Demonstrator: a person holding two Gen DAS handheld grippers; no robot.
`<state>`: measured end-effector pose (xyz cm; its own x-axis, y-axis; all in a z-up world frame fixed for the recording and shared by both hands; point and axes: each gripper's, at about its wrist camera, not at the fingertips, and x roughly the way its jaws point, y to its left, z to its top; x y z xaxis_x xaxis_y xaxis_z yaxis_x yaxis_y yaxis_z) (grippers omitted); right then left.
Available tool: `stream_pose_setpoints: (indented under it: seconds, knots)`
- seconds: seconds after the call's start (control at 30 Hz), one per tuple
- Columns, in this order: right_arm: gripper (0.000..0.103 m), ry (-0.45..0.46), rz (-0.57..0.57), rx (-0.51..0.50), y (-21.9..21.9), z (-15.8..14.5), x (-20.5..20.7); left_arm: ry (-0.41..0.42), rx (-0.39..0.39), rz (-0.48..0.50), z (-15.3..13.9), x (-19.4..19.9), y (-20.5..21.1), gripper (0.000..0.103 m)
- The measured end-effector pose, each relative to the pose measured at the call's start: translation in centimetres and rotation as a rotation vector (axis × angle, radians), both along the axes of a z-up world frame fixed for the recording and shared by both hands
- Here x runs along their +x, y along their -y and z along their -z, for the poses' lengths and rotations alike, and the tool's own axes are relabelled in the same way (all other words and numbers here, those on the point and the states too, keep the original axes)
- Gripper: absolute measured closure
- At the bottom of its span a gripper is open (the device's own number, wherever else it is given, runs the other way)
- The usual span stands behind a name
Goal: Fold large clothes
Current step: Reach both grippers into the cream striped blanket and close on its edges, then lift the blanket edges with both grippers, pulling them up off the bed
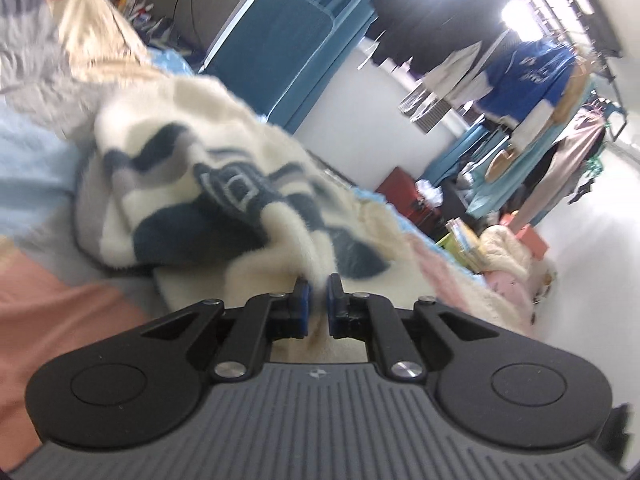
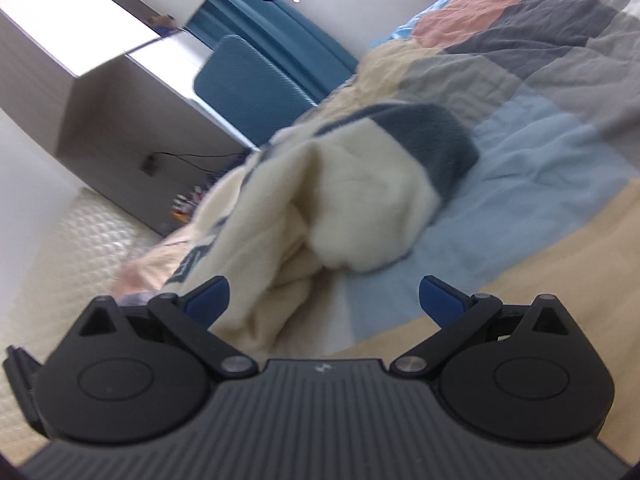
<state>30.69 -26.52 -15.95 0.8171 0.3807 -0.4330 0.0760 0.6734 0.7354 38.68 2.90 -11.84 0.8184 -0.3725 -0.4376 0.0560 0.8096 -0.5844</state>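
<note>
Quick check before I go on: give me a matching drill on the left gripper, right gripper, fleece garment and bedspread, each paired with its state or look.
Things:
1. left gripper
2. right gripper
3. fleece garment
4. bedspread

States:
A. patchwork of pink, grey, blue and tan
B. fingers wide apart, holding nothing
C. cream with dark blue pattern, crumpled
D. fingers pinched on cream fleece

Pairs: 1-D, 2-B, 3-C, 4-A

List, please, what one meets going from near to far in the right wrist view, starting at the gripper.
right gripper → cream and navy fleece garment → patchwork bedspread → blue chair
</note>
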Motion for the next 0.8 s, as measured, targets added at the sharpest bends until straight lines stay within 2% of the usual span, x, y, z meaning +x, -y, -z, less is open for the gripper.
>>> stream_pose_setpoints:
  seconds: [0.13,0.27,0.33,0.43,0.53,0.67,0.73,0.8]
  knots:
    - [0.000,0.041,-0.047,0.029,-1.0,-0.5,-1.1,0.004,0.001,-0.002,-3.3,-3.8,-1.6,0.094]
    - [0.000,0.030,-0.079,0.035,-2.1,-0.4,-1.9,0.007,-0.014,-0.012,-4.5,-8.8,-4.1,0.094]
    - [0.000,-0.015,-0.047,0.073,-1.7,0.5,-2.3,0.014,-0.026,-0.020,-4.0,-10.7,-4.9,0.094]
    - [0.001,-0.098,0.005,0.183,-0.9,2.5,-3.2,0.035,-0.024,-0.023,-2.5,-13.1,-6.2,0.094]
    - [0.002,-0.115,0.043,0.174,-0.6,3.1,-3.3,0.016,-0.088,-0.025,-0.5,-14.1,-7.6,0.094]
    - [0.003,-0.130,0.062,0.148,-0.7,4.0,-0.9,0.010,-0.104,-0.012,0.7,-13.4,-8.2,0.093]
    - [0.008,-0.129,0.055,0.108,-1.1,4.7,0.4,0.000,-0.108,-0.007,1.3,-12.8,-8.6,0.093]
    - [0.024,-0.126,0.065,0.088,-1.3,5.4,1.8,-0.026,-0.099,-0.011,2.0,-12.2,-8.7,0.093]
